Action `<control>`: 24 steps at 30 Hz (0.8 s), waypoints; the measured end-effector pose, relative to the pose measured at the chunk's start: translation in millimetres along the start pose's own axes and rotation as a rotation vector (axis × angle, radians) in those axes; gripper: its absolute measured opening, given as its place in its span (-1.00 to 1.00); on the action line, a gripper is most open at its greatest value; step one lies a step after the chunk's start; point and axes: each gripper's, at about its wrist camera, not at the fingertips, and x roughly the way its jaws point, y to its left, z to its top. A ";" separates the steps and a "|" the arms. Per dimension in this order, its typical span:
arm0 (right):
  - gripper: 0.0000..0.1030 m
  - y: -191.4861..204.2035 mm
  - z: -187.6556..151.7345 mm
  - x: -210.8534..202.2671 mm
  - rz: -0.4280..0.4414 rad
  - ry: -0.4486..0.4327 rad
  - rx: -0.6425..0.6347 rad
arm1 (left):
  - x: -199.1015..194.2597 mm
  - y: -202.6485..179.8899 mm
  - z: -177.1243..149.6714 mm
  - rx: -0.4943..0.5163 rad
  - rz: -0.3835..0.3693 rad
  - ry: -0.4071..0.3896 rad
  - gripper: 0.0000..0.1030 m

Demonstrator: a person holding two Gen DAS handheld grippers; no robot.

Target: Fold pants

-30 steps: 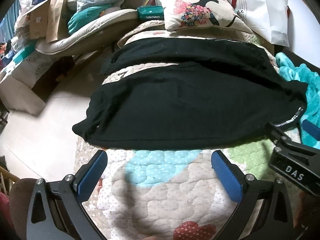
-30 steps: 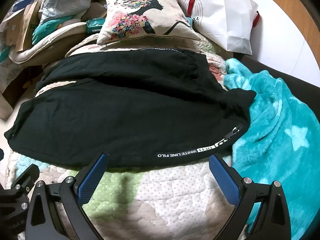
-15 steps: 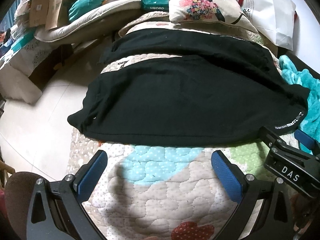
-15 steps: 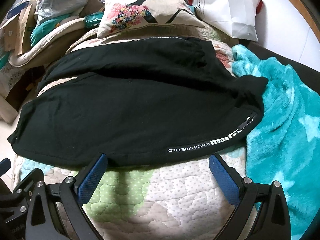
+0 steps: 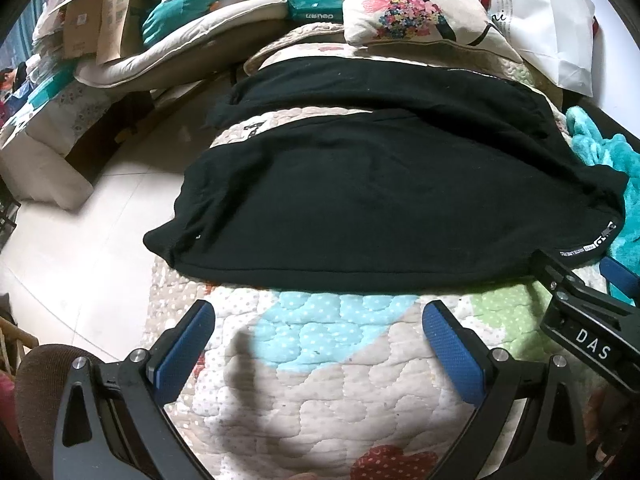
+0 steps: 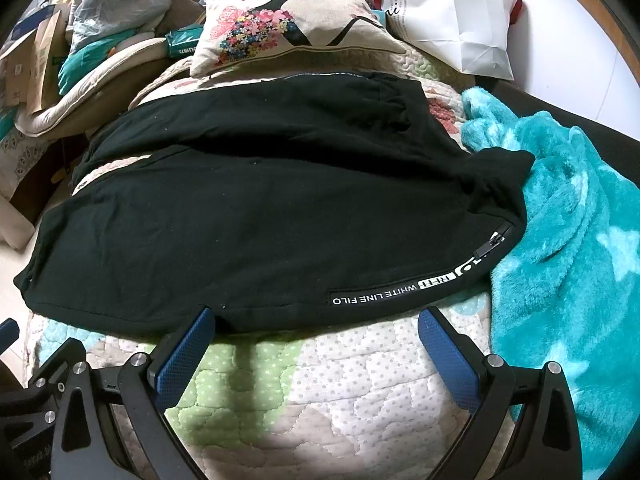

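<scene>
Black pants (image 5: pixel 380 200) lie spread flat across a quilted bedspread (image 5: pixel 320 380), legs to the left, waist to the right. They also show in the right wrist view (image 6: pixel 260 220), with a white text stripe (image 6: pixel 384 294) along the near edge. My left gripper (image 5: pixel 318 320) is open and empty, a short way before the near hem. My right gripper (image 6: pixel 316 326) is open and empty, its fingertips at the near edge of the pants by the stripe. The right gripper also shows in the left wrist view (image 5: pixel 584 300).
A flowered pillow (image 6: pixel 288 20) and a white bag (image 6: pixel 452 12) lie behind the pants. A teal fleece blanket (image 6: pixel 568 248) lies right of the waist. Piled bedding and boxes (image 5: pixel 120 32) stand at the far left. The floor (image 5: pixel 80 240) drops off left of the bed.
Both grippers have moved forward toward the near edge of the pants and stayed open. The pants have not moved.
</scene>
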 end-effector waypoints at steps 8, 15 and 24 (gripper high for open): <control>1.00 0.1 -0.2 0.3 0.001 -0.001 0.000 | 4.0 -0.2 -0.7 0.003 0.017 0.016 1.00; 1.00 0.1 -0.4 0.3 0.002 -0.001 0.001 | 9.6 0.3 -2.1 0.007 0.027 0.040 1.00; 1.00 -0.5 -0.4 -0.1 0.003 -0.005 0.002 | 14.6 1.6 -3.4 0.004 0.031 0.058 1.00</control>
